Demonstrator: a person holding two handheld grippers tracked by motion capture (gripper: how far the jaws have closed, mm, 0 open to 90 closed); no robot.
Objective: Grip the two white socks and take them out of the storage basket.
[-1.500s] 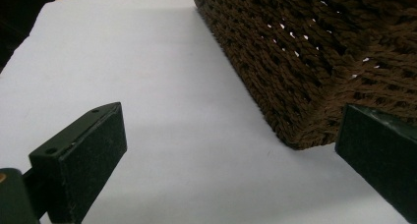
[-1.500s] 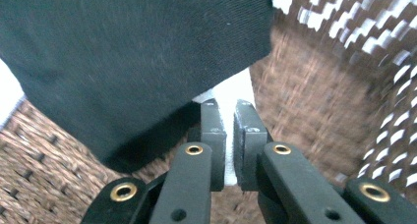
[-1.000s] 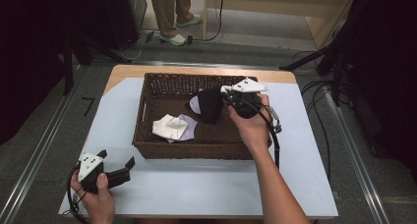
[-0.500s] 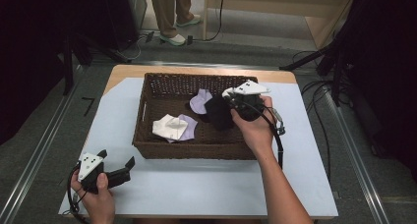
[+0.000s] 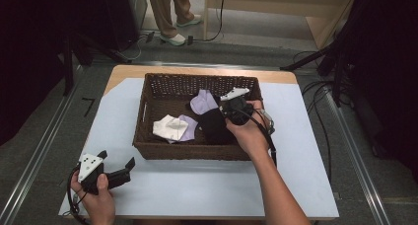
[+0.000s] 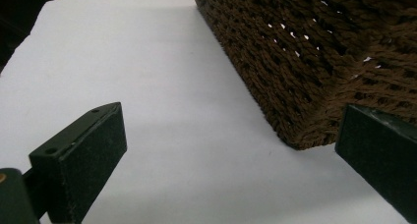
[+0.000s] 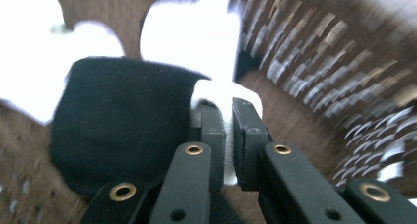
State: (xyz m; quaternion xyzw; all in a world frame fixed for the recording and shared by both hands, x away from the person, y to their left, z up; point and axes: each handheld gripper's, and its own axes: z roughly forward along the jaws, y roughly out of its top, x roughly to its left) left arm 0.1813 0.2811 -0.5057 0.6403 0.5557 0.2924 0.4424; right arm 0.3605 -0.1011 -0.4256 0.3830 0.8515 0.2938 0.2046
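A brown wicker basket [image 5: 148,111] stands mid-table and holds a white cloth [image 5: 168,127], a lavender cloth [image 5: 189,127], a second lavender piece [image 5: 204,101] and a black cloth [image 5: 214,126]. My right gripper [image 5: 221,114] is inside the basket at its right side. In the right gripper view, that gripper [image 7: 227,111] is shut on a fold of pale cloth [image 7: 216,94], with the black cloth [image 7: 118,130] hanging against its left jaw. My left gripper [image 5: 118,159] rests on the table at the front left, open and with nothing in it. In its own view, the gripper [image 6: 236,130] faces the basket's corner [image 6: 305,130].
A white sheet [image 5: 197,185] covers the tabletop around the basket. A person's legs [image 5: 170,18] stand on the floor beyond the table's far edge. Cables [image 5: 315,92] run along the floor at the right.
My right hand has sunk lower into the basket, and the black cloth with the lavender piece has come down and toward the basket's front. The left gripper has stayed put.
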